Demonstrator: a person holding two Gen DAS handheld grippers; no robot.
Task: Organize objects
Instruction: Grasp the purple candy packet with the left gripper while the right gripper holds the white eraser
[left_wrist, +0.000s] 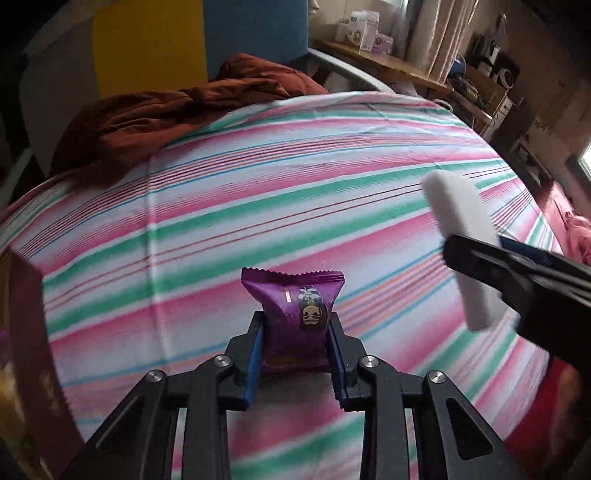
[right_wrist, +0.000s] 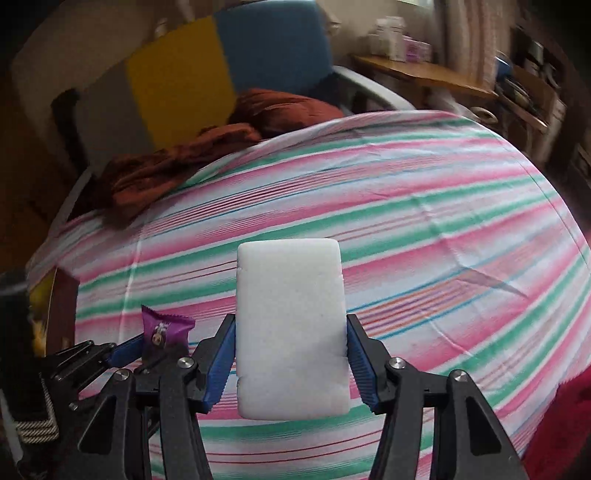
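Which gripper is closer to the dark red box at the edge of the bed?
Left. The left gripper sits just beside the box; the right gripper is farther over.

1 purple packet (left_wrist: 295, 314), 1 white sponge (right_wrist: 291, 328), 1 rust cloth (left_wrist: 177, 114), 1 striped bed (left_wrist: 295, 206), 1 dark red box (left_wrist: 26, 339).

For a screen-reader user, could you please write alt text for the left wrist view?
The left claw grips a purple snack packet above a pink, green and white striped sheet. At right, the right claw holds a white foam block.
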